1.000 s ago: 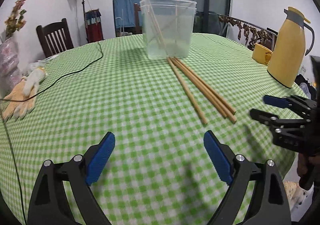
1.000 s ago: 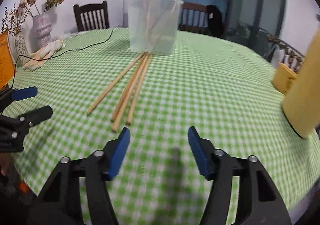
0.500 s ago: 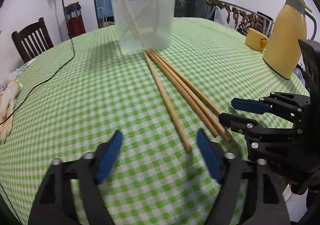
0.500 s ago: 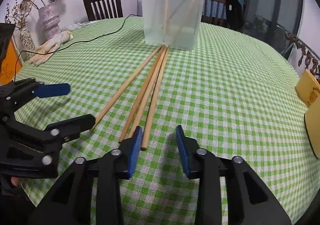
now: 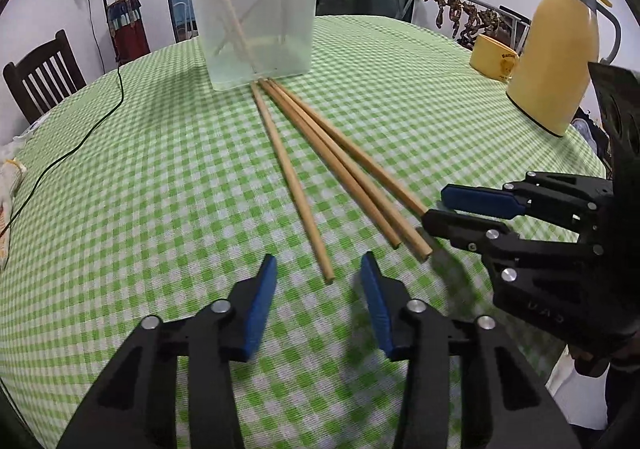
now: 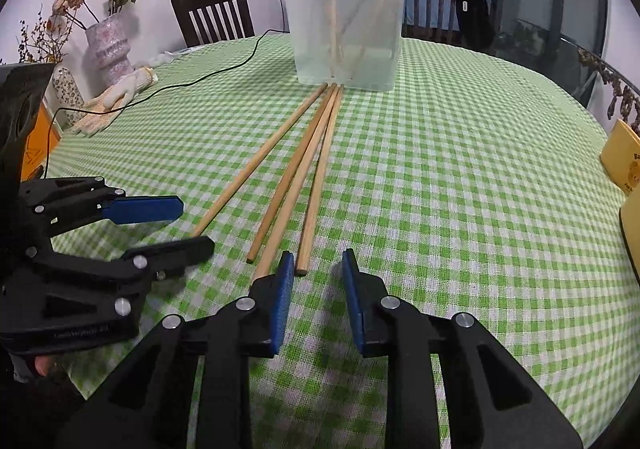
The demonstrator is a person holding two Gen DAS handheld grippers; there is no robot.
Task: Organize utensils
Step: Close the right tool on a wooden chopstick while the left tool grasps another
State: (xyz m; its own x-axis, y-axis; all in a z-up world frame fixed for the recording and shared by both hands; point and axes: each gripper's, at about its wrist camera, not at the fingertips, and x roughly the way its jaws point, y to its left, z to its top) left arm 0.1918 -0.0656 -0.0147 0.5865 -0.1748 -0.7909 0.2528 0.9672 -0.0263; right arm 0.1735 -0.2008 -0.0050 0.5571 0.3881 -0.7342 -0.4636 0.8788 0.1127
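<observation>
Three chopsticks (image 5: 320, 165) are laid on the green checked cloth (image 5: 160, 189) of a round table, fanned out from the foot of a clear tub (image 5: 256, 13) at the far side. Their far ends are gathered just in front of the tub; their near ends are spread toward the grippers. More sticks are stood leaning inside the tub.

The left gripper (image 5: 318, 269) is held low over the cloth, pointed down at the near end of the leftmost chopstick (image 5: 292, 185). That end is seen between the blue fingertips (image 5: 264, 289), but it is not touched by either pad. The jaws have just been closing and are now partly open, with nothing gripped.

The right gripper (image 6: 318, 261) is held just to the right, at the near ends of the other two chopsticks. The tip of the rightmost chopstick (image 6: 316, 185) is seen at the mouth of the jaws, just beside the left pad; whether it is touched cannot be told. These jaws too have just been closing, and a narrow gap is left between the pads, with nothing clamped.

A yellow jug (image 5: 556, 49) and a yellow mug (image 5: 494, 59) are stood at the far right. A black cable (image 5: 80, 137) is trailed across the left of the cloth, and a work glove (image 6: 116, 101) is laid near a vase (image 6: 108, 45) at the far left edge.
</observation>
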